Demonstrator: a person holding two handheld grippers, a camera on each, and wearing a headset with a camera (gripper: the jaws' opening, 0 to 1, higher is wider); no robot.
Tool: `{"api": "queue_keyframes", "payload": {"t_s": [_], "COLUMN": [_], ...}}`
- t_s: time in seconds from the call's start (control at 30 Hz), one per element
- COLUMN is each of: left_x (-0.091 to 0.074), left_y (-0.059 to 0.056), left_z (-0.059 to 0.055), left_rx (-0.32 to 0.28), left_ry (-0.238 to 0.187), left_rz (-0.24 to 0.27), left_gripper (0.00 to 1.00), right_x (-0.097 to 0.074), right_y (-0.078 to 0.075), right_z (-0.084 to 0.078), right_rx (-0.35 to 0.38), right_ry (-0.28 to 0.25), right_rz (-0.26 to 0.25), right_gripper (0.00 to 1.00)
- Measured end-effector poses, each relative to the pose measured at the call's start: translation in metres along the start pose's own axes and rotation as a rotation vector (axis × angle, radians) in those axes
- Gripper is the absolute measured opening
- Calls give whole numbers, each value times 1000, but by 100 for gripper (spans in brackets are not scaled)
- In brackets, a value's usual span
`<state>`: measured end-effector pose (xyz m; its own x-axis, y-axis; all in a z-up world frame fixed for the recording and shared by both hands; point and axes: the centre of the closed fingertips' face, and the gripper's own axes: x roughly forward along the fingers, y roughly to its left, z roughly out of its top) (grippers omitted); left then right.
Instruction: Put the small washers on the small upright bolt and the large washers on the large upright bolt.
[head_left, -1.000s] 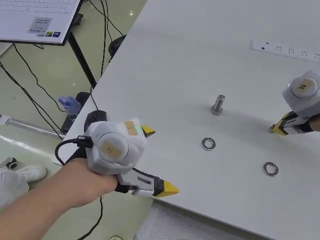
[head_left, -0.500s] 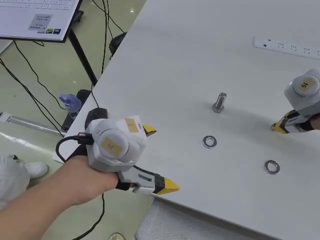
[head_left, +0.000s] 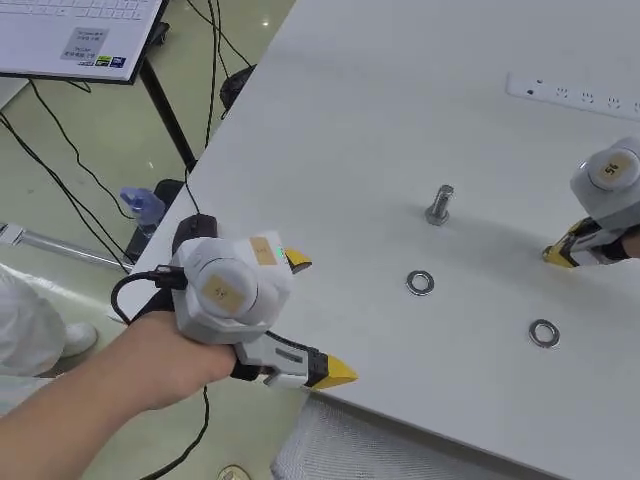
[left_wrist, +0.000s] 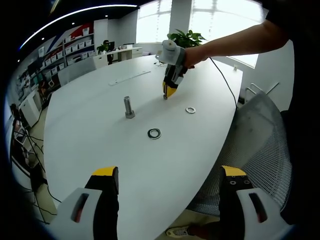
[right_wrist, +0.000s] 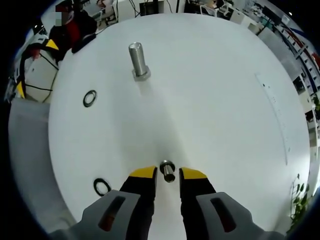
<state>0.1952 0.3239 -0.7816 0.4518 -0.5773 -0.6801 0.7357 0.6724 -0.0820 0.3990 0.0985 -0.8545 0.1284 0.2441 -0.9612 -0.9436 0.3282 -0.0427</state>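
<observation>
Washer (right_wrist: 102, 187) just beside the right claw (right_wrist: 168, 174) looks next to grab: jaws narrowly parted, empty, small upright bolt (right_wrist: 167, 168) at their tips, left claw (left_wrist: 169, 172) gaping empty.

Right gripper (head_left: 560, 255) and power strip (head_left: 575, 98) cut off at head view's right edge, laptop (head_left: 70, 40) cropped at top, jaw contact with small bolt (right_wrist: 167, 171) unclear

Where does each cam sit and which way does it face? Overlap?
Head view: over the table, looking down; shows a forearm, left gripper, right gripper.
Left gripper view: off the table edge, facing across it; own open jaws at bottom.
Right gripper view: low over the table; own jaws flank the small bolt.
Shared: large bolt and two washers in all three.
</observation>
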Motion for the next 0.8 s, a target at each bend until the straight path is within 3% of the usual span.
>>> {"api": "queue_keyframes", "payload": {"t_s": [0.37, 0.8], "left_x": [-5, -11], "left_y": [-2, -6], "left_z": [5, 7], "left_rx": [10, 21], "left_ry": [-10, -9], "left_rz": [6, 16], "left_gripper": [82, 82], "right_x": [-20, -44], "right_y": [1, 16], "right_z": [6, 10], "right_rx": [-21, -80], "right_ry": [-29, -62], "right_rz": [-6, -13], "right_gripper": [25, 26]}}
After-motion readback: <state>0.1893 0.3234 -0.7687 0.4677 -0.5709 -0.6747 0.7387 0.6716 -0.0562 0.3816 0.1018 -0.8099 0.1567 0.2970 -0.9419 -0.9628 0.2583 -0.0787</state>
